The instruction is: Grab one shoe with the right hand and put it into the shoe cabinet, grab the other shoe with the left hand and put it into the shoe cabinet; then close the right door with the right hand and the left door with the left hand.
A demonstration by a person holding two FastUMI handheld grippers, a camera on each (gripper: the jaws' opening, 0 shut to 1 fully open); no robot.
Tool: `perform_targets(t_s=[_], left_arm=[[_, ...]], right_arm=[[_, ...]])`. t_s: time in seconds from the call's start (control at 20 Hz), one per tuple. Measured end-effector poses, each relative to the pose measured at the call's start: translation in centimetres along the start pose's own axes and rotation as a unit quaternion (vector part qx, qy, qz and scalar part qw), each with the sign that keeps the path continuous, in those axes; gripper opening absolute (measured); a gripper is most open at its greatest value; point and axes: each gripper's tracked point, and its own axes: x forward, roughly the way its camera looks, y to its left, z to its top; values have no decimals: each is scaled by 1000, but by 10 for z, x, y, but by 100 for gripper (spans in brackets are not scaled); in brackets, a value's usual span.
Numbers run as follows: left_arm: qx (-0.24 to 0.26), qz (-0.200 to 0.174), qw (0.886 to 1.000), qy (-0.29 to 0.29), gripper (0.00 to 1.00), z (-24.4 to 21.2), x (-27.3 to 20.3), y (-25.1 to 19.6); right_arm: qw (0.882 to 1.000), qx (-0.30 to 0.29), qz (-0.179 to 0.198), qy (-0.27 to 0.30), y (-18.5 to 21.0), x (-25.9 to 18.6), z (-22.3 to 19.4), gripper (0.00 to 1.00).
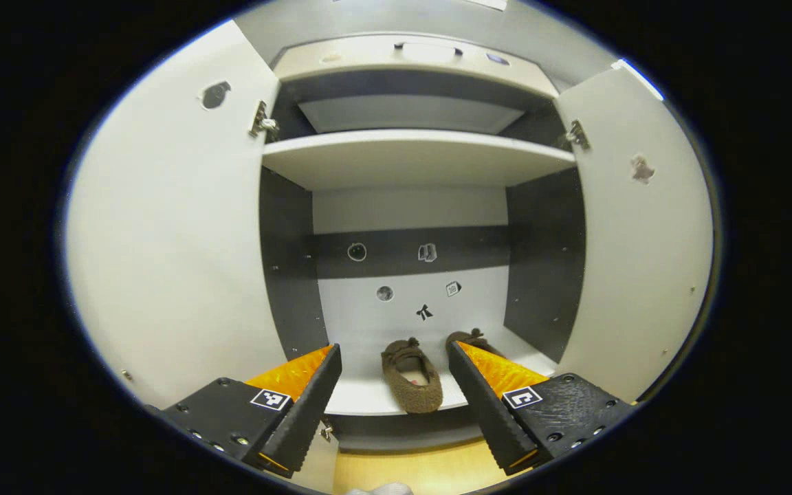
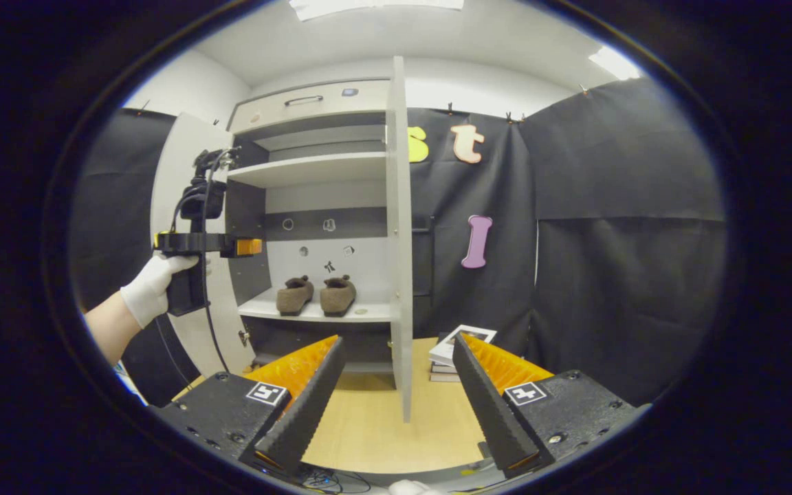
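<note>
Two brown fuzzy shoes sit side by side on the lower shelf of the white shoe cabinet [image 2: 313, 168]. In the left gripper view one shoe [image 1: 411, 376] lies between my fingers' lines of sight and the other shoe [image 1: 468, 338] peeks from behind the right finger. My left gripper [image 1: 394, 385] is open, held just outside the cabinet, empty. In the right gripper view the shoes [image 2: 295, 295] [image 2: 338, 294] rest on the shelf. The left gripper [image 2: 245, 246] is held by a gloved hand [image 2: 152, 285]. My right gripper [image 2: 396, 385] is open, back from the edge-on right door [image 2: 401, 234].
Both cabinet doors stand open: left door [image 1: 169, 254], right door [image 1: 636, 234]. An upper shelf [image 1: 416, 155] and a drawer [image 2: 310, 102] lie above. A stack of books [image 2: 454, 354] rests on the wooden floor [image 2: 382, 419] right of the cabinet.
</note>
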Motion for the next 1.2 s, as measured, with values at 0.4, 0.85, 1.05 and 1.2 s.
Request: perform_targets(t_s=[0.4, 0.85, 1.05, 1.2], left_arm=[[0, 3, 999, -49, 96, 4, -149, 10], [-7, 13, 999, -28, 96, -57, -261, 33], [1, 16, 1000, -24, 96, -74, -279, 33], [-2, 11, 1000, -25, 96, -79, -274, 21]], right_arm=[[1000, 3, 8, -10, 27, -37, 4, 100], [1000, 3, -8, -6, 35, -51, -3, 100], [1000, -12, -11, 1, 33, -49, -2, 100], [1000, -14, -13, 2, 28, -40, 4, 100]])
